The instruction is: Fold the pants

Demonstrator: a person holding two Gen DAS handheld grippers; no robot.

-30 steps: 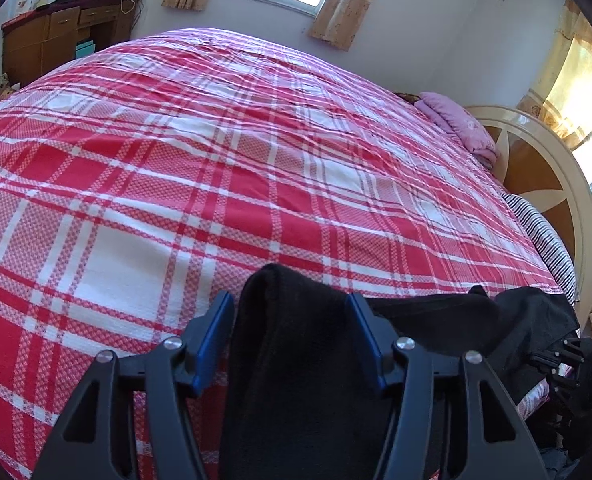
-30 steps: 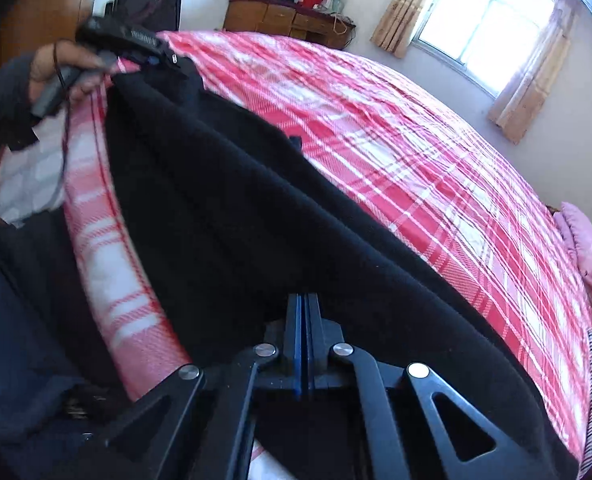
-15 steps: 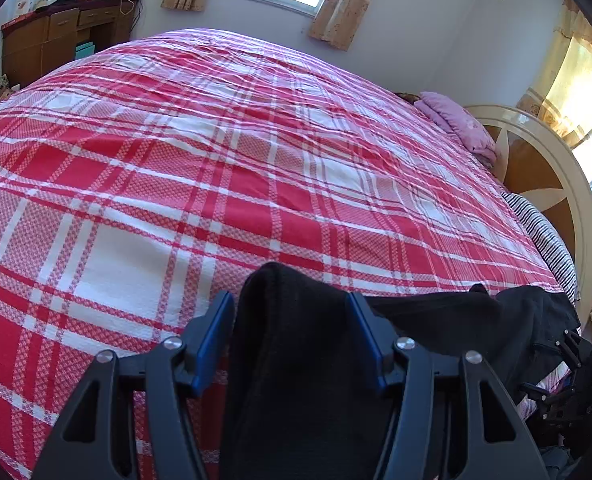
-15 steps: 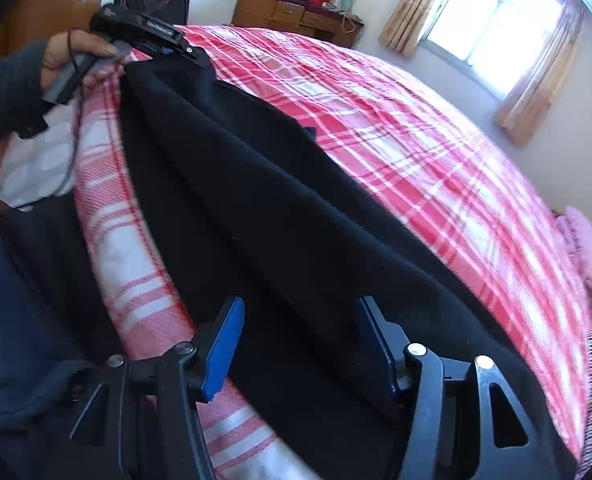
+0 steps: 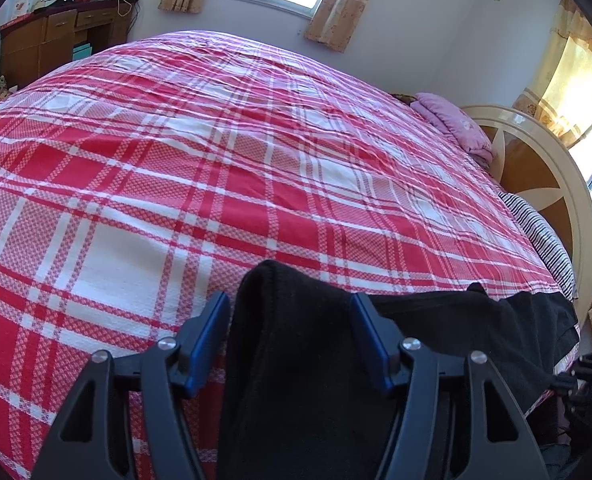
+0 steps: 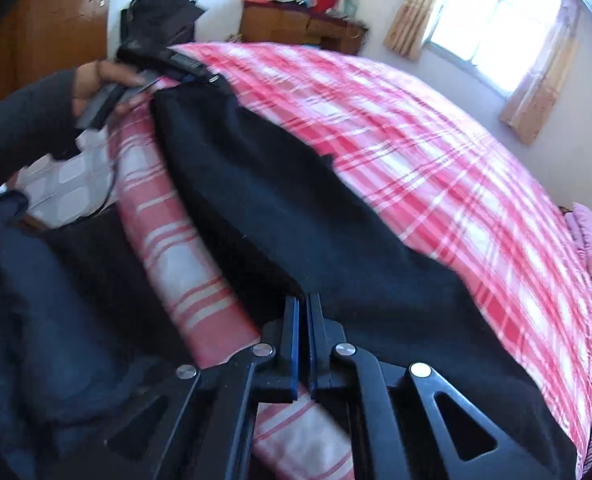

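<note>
L wrist view: your left claw is spread wide, a hump of the black pants sitting between the pads, not pinched. Pants lie along the near edge of the bed.

R wrist view: your right claw is closed tight on the pants edge. Fabric looks soft, limp, light; grip hems/corners.

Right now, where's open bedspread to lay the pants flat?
Free: the red plaid bedspread from the black pants up toward the window end, and across to the pink pillow. Crowded: the near edge, where the pants stretch between the left gripper and right gripper.
</note>
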